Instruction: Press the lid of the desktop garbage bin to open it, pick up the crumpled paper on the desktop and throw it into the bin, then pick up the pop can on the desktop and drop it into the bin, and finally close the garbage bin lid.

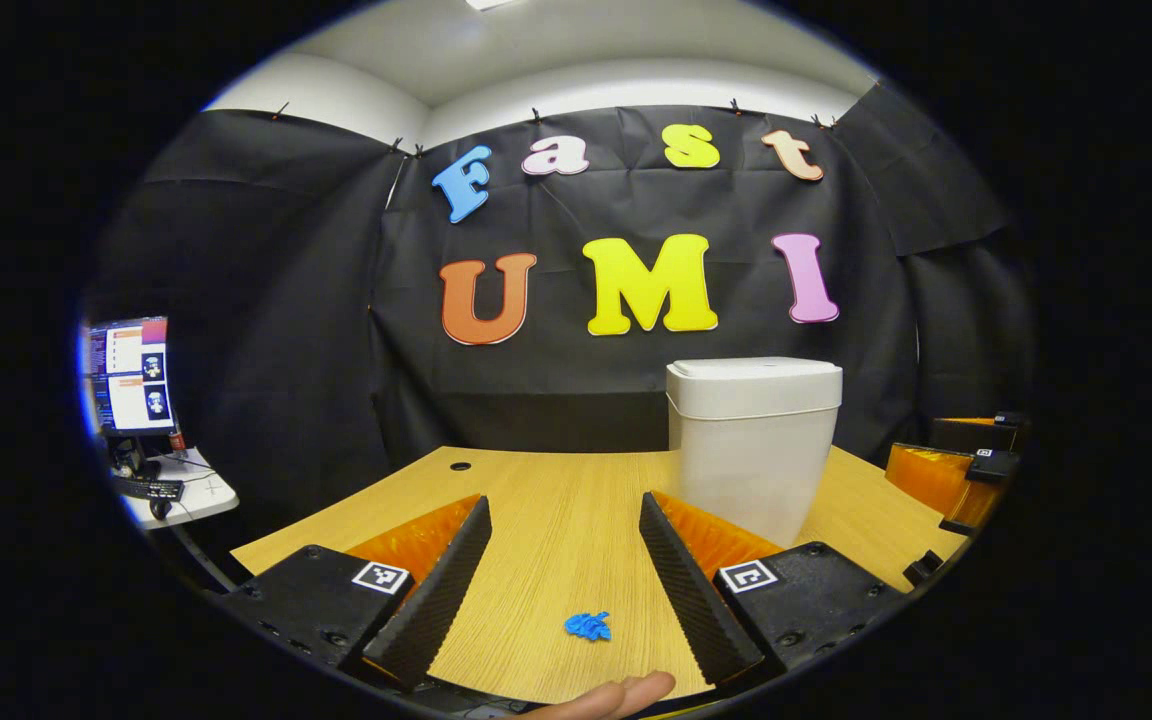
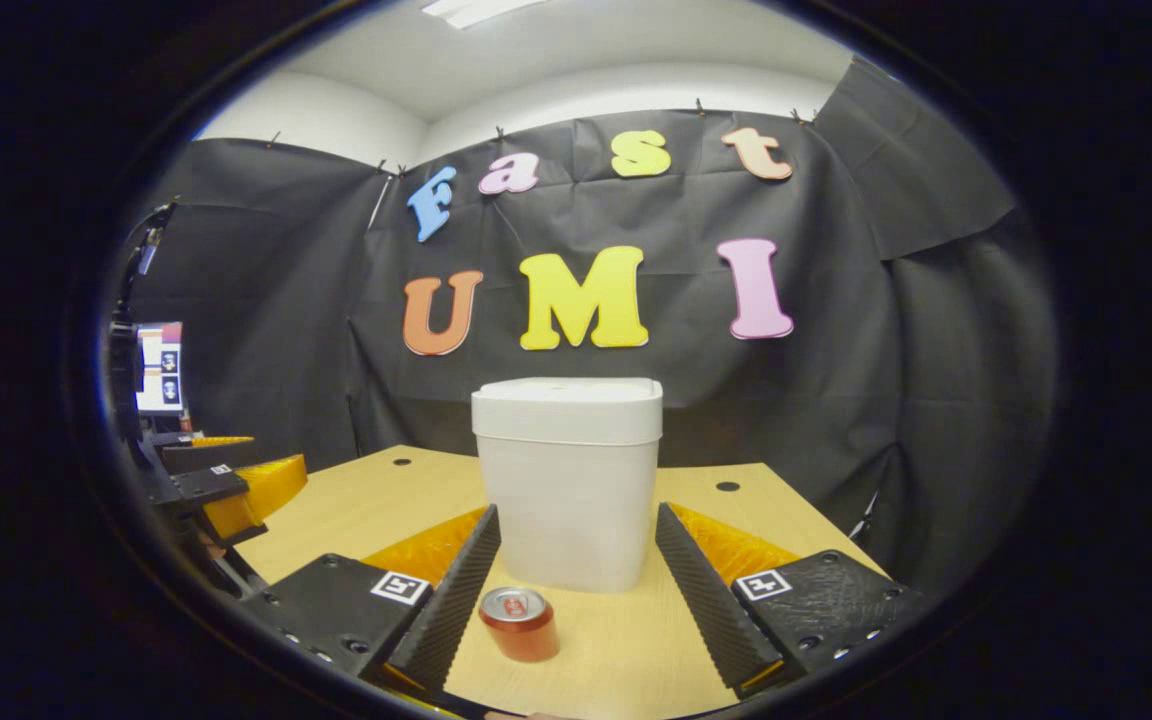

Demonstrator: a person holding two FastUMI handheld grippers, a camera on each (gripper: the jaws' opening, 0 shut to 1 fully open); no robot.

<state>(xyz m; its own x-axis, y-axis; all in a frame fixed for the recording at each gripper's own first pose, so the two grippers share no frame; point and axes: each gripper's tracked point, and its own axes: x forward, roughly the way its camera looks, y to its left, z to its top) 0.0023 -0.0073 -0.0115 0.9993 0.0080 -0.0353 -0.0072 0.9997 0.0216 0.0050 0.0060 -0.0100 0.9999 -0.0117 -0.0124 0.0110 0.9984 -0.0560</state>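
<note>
The garbage bin (image 2: 567, 480) is plain white all over, lid (image 2: 567, 395) and body alike, with a faintly greyer shade on the body below the rim. The bench (image 1: 556, 520) is pale yellow-tan wood with fine straight grain lines running along it, and small dark round holes (image 1: 460, 466) dot its far edge. The crumpled paper (image 1: 588, 627) is bright blue. The pop can (image 2: 520, 623) is red on its side, with a silvery top showing a red patch in its middle. In the left gripper view a monitor (image 1: 131, 375) at the left glows white with purple and orange bands, above a white side table (image 1: 191, 490).
</note>
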